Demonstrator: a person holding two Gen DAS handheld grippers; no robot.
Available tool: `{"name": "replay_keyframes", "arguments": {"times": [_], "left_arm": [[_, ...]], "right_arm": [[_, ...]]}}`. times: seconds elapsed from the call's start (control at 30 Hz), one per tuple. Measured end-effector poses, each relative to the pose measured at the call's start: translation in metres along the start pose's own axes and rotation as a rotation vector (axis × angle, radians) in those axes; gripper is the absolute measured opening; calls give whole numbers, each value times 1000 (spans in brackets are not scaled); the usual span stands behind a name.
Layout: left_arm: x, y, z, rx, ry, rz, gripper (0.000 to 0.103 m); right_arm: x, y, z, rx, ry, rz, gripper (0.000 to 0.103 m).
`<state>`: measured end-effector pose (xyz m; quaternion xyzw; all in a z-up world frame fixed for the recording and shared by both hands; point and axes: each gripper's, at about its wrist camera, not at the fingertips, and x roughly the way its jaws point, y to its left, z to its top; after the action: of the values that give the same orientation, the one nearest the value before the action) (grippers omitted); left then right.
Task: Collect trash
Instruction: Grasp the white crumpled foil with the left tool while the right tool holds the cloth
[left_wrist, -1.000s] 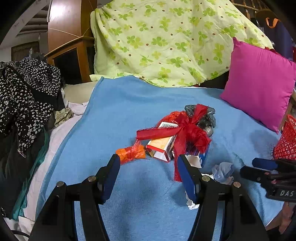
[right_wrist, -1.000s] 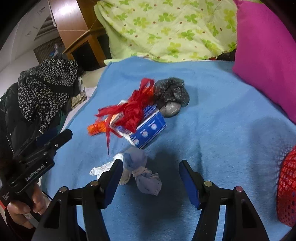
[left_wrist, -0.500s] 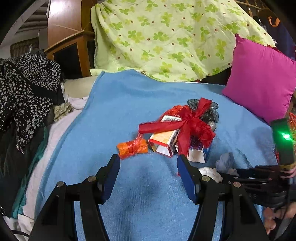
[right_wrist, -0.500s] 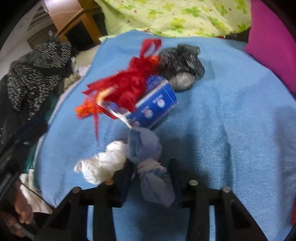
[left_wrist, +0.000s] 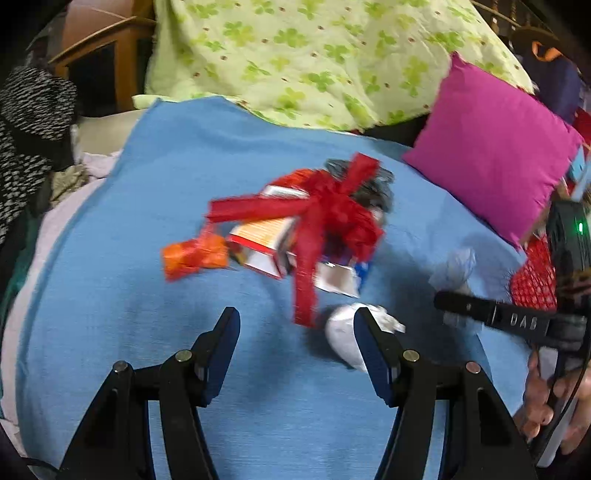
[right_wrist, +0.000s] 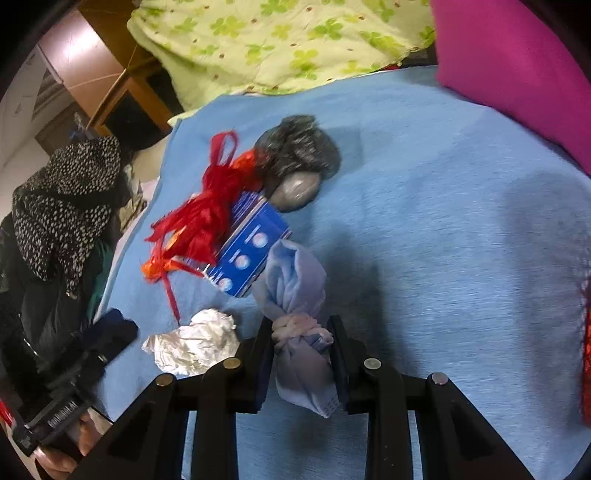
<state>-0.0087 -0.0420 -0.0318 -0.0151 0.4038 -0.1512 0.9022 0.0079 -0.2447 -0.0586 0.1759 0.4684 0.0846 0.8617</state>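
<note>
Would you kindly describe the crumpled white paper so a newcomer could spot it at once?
Start at the blue blanket covering the bed and find the trash pile with the red ribbon. Nearest the camera, left of the knotted pale blue bag in the right gripper, lies the crumpled white paper. It is the only white piece, loose and untied.

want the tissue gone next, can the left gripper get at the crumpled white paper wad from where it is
Probably yes. The left gripper is open and empty, and the crumpled white paper wad lies on the blue blanket right by its right finger, slightly off-centre. Nothing covers it; only the red ribbon tail hangs nearby.
</note>
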Motion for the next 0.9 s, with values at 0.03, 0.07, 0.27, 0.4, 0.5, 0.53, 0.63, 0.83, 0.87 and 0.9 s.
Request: {"name": "replay_keyframes", "arguments": {"times": [0.03,0.07,0.27,0.4,0.5,0.53,0.63,0.83,0.87,0.9], "left_arm": [[2,-5,-1,12,5,-9,65],[4,-9,-2,22,8,-16,65],[17,-28,-3,54,36,-69,65],[27,-34,-5,62,74,-109,63],[34,-38,-7,67,97,-126,49],[36,-37,-7,63,99,-125,46],[37,-34,-7,47,88,-115,35],[33,-31,-8,45,63,-113,22],[32,-32,-8,49,57,-110,21],[30,-32,-9,53,48,-107,21]], "right_arm": [[-3,-3,0,6,-4,-5,31],[-4,-6,1,8,-6,-11,31],[-20,-13,3,15,-42,-26,31],[-26,-17,3,13,-57,-34,31],[-29,-19,2,11,-63,-38,31],[-30,-20,2,11,-66,-39,31],[-33,-22,2,14,-72,-39,31],[-40,-21,0,4,-87,-33,31],[-41,-21,0,2,-90,-31,31],[-43,-20,0,-1,-93,-31,31]]}}
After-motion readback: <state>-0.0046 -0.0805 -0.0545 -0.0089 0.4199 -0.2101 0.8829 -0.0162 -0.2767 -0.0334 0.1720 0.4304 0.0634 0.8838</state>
